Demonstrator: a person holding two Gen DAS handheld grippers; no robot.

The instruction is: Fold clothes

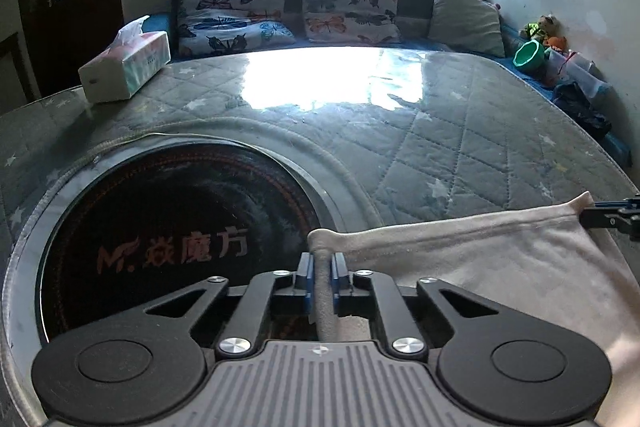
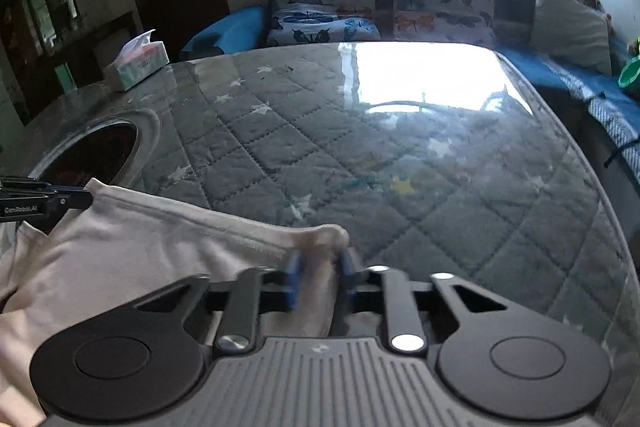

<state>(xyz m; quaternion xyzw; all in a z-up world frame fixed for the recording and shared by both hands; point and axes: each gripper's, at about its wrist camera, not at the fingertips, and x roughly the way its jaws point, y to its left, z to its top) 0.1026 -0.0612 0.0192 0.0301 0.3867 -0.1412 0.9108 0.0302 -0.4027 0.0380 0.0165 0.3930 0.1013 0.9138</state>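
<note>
A pale cream garment (image 1: 500, 259) is stretched between the two grippers, low over the quilted table top. My left gripper (image 1: 322, 261) is shut on one corner of its hemmed edge; the cloth bunches between the blue pads. The right gripper shows at the right edge of that view (image 1: 600, 217), pinching the far corner. In the right wrist view my right gripper (image 2: 320, 267) is shut on a bunched corner of the same garment (image 2: 140, 251), and the left gripper (image 2: 76, 201) holds the opposite corner at the left edge. The rest of the garment hangs down out of sight.
The table (image 1: 460, 147) carries a grey star-patterned quilted cover under a glossy sheet. A round black cooktop (image 1: 168, 239) is set into it at the left. A tissue box (image 1: 124, 67) stands at the far left corner. A sofa with butterfly cushions (image 1: 344, 11) runs behind.
</note>
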